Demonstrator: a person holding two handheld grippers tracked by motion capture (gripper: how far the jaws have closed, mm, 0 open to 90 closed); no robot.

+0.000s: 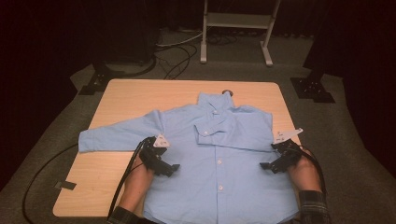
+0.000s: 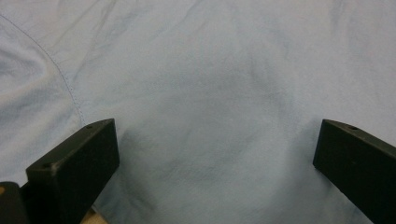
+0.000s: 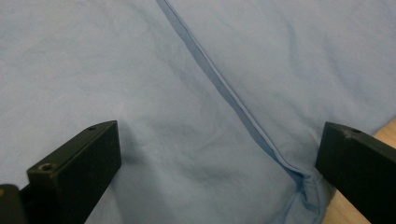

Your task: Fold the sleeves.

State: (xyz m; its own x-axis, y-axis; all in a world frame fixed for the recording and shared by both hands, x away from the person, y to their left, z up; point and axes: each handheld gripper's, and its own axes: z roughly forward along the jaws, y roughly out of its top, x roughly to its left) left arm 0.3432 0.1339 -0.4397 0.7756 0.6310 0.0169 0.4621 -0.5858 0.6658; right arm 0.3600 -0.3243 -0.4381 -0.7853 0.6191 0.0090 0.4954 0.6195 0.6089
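Light blue button-up shirt (image 1: pixel 219 154) lies flat on a wooden table (image 1: pixel 121 93); left gripper (image 1: pixel 173 169) and right gripper (image 1: pixel 264 165), both spread wide and grasping nothing, could bunch the fabric if closed carelessly.

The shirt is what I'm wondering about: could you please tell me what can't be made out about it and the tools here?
- Shirt hem: cut off by the bottom edge of the high view.
- Folded sleeve's cuff buttons: too small in the high view.
- Left tool contact with cloth: the high view is too coarse; the left gripper view shows jaws apart above fabric, gap unclear.
- Right tool: same doubt.
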